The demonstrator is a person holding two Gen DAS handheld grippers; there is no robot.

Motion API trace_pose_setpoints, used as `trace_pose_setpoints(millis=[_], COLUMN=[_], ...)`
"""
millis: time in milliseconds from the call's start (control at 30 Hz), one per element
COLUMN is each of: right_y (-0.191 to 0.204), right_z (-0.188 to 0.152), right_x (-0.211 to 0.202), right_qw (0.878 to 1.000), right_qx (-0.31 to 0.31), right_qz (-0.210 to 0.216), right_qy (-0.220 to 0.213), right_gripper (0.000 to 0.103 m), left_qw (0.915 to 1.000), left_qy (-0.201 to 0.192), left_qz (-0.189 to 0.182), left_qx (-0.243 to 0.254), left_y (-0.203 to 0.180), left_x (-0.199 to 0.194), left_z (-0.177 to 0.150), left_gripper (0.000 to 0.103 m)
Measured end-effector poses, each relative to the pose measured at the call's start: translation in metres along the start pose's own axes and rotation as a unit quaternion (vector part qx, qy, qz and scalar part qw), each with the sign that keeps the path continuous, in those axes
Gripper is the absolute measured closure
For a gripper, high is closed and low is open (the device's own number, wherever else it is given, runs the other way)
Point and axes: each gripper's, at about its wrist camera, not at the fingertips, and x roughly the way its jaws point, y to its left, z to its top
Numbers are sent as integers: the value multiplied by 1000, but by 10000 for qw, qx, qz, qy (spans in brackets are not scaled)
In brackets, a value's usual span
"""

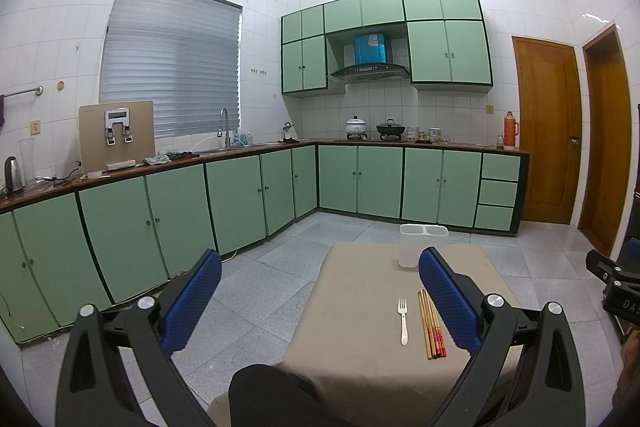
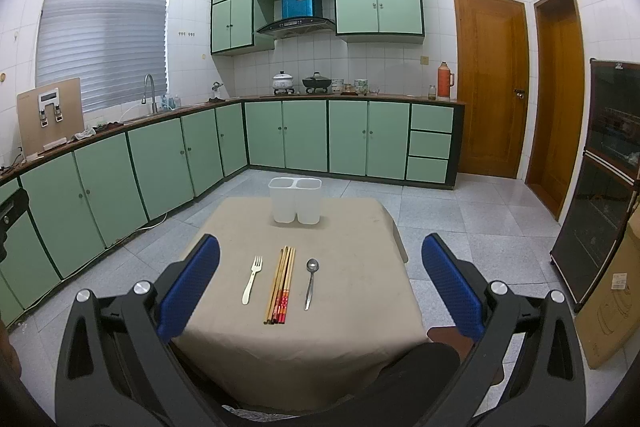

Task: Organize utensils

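Note:
A small table with a beige cloth [image 2: 352, 291] carries a white fork [image 2: 252, 279], a bundle of wooden chopsticks [image 2: 281, 286] and a metal spoon [image 2: 310, 282], lying side by side. A white two-compartment holder [image 2: 295, 200] stands upright at the far edge. My right gripper [image 2: 320, 277] hovers open above the near side of the table, nothing between its blue pads. My left gripper [image 1: 320, 291] is open too, held left of the table; the fork [image 1: 403, 321], chopsticks [image 1: 431, 325] and holder [image 1: 422, 245] show near its right pad. The spoon is hidden in the left wrist view.
Green cabinets [image 2: 168, 163] line the left and back walls, with grey tiled floor [image 2: 460, 211] around the table. A dark glass-door cabinet [image 2: 600, 179] and a cardboard box [image 2: 612, 291] stand at right. A person's dark-clothed knee [image 2: 408, 371] is at the table's near edge.

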Motion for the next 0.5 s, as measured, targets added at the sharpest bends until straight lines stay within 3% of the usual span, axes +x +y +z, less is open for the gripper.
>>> trace_pose_setpoints(millis=[500], right_y=[-3], right_z=[0], right_x=[0], right_qw=[10000], right_qx=[-11], right_qz=[-9], right_qy=[-8], right_gripper=[5], left_qw=[10000], left_qy=[14], left_qz=[2], left_qx=[17], left_y=[0], left_x=[0], left_z=[3], left_gripper=[6])
